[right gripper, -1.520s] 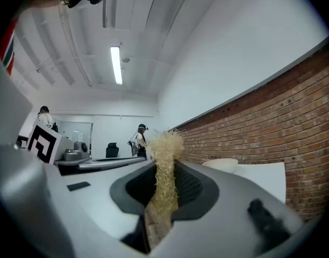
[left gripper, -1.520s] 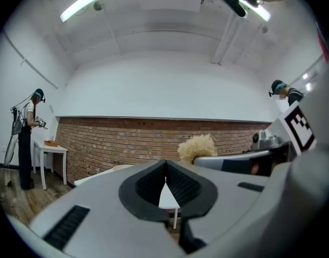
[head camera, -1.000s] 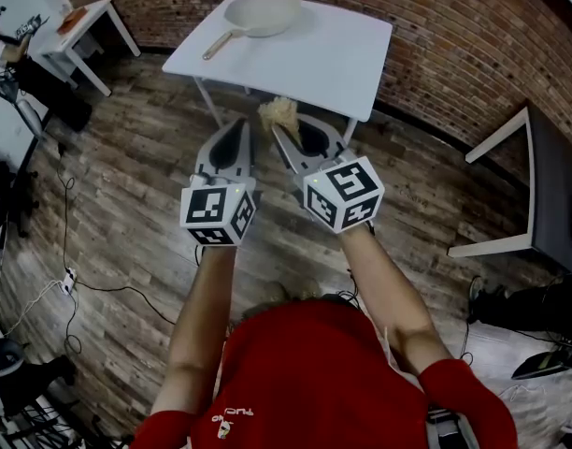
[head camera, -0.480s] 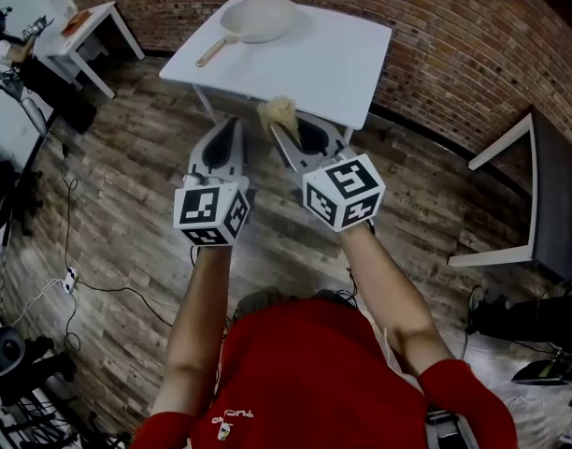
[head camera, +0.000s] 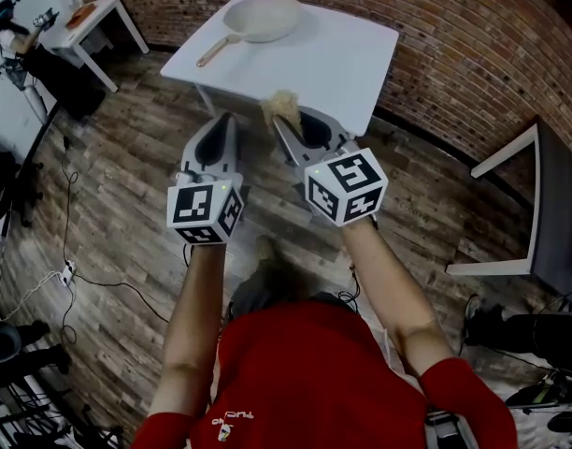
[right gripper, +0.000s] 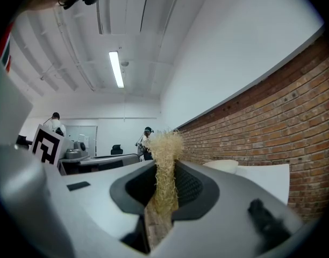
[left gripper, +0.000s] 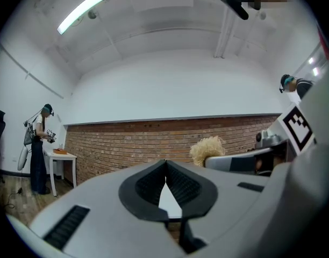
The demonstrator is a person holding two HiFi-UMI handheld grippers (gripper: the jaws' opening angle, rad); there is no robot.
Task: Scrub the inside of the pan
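Shifted slightly leftward since a second ago, the left tongs [left gripper: 165, 164] are held closed, with nothing gripped. A straw-coloured fibrous scrubber [right gripper: 165, 141] is clamped upright in the right tongs [right gripper: 165, 166]. The cream round pan with a wooden handle [head camera: 264, 15] is seen lying on the white table [head camera: 351, 64], well ahead of both.

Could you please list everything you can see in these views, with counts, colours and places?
Pan: one, cream with wooden handle, far left of the white table.
White table: one, white, against the brick wall.
Scrubber: one, straw-coloured, between the right gripper's jaws.
Side table: one, white, far left.
Dark-topped table: one, white frame, far right.
Cables: several, dark, on the wooden floor, left.
Bystander: one, dark trousers, beside the side table.
Left gripper: one, grey, shut, empty.
Right gripper: one, grey, shut on the scrubber.
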